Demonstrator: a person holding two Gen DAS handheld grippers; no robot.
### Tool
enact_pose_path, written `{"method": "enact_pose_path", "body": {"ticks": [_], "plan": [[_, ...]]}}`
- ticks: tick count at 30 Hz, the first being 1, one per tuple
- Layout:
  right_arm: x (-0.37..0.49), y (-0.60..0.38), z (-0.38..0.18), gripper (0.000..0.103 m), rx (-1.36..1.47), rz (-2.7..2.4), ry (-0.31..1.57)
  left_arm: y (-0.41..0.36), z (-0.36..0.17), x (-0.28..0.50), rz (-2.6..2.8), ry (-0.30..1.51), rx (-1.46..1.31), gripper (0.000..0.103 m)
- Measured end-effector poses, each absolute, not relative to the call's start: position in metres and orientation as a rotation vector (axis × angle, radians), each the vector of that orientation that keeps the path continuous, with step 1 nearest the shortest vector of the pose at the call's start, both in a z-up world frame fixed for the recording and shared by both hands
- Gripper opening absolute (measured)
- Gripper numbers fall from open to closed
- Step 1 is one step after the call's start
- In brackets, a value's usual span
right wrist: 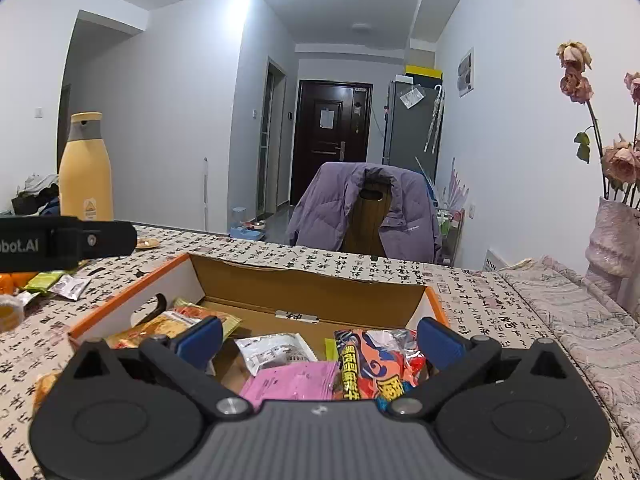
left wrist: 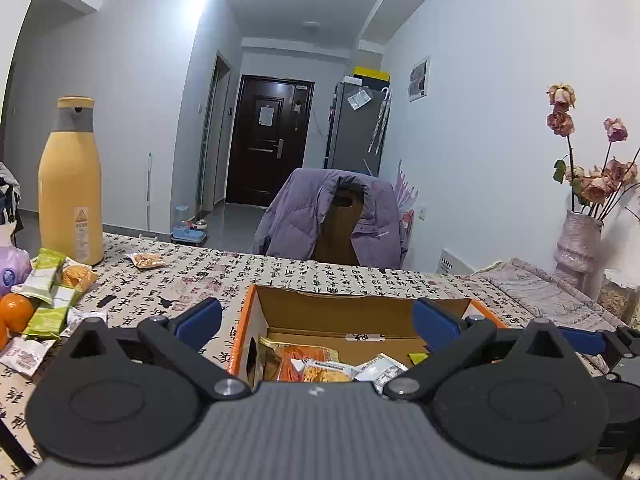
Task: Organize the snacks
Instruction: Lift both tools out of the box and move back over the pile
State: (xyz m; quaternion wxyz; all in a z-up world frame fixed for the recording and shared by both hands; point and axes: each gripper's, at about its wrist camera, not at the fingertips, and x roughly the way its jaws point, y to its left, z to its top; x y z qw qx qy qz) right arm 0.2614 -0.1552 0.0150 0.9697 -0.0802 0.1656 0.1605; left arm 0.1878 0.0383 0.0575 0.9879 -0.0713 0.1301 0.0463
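Observation:
An open cardboard box with an orange rim (left wrist: 362, 300) (right wrist: 304, 276) stands on the table and holds several snack packets, among them an orange packet (right wrist: 376, 364), a pink one (right wrist: 292, 380) and a silver one (right wrist: 276, 350). My left gripper (left wrist: 318, 320) is open and empty, above the box's near left part. My right gripper (right wrist: 318, 340) is open and empty, over the packets in the box. Loose snacks lie on the table at the left: green packets (left wrist: 50, 280), a clear packet (left wrist: 145, 260) and white packets (left wrist: 24, 354).
A tall yellow flask (left wrist: 70, 184) stands at the far left. Oranges (left wrist: 14, 312) lie by the loose snacks. A vase of dried roses (left wrist: 578, 240) stands at the right on a folded cloth. A chair with a purple jacket (left wrist: 332, 216) is behind the table.

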Motion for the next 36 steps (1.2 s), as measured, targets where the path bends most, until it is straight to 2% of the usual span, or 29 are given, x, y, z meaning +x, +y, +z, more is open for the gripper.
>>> {"method": "enact_pose_path", "body": {"ticks": [19, 36], "plan": [[0.169, -0.183, 0.011, 0.103, -0.156, 0.363, 0.316, 0.038, 0.050, 0.105, 0.040, 0.254, -0.130, 0.103], [0.122, -0.219, -0.020, 0.103, -0.088, 0.351, 0.380, 0.052, 0.001, 0.063, 0.028, 0.417, -0.142, 0.103]]}}
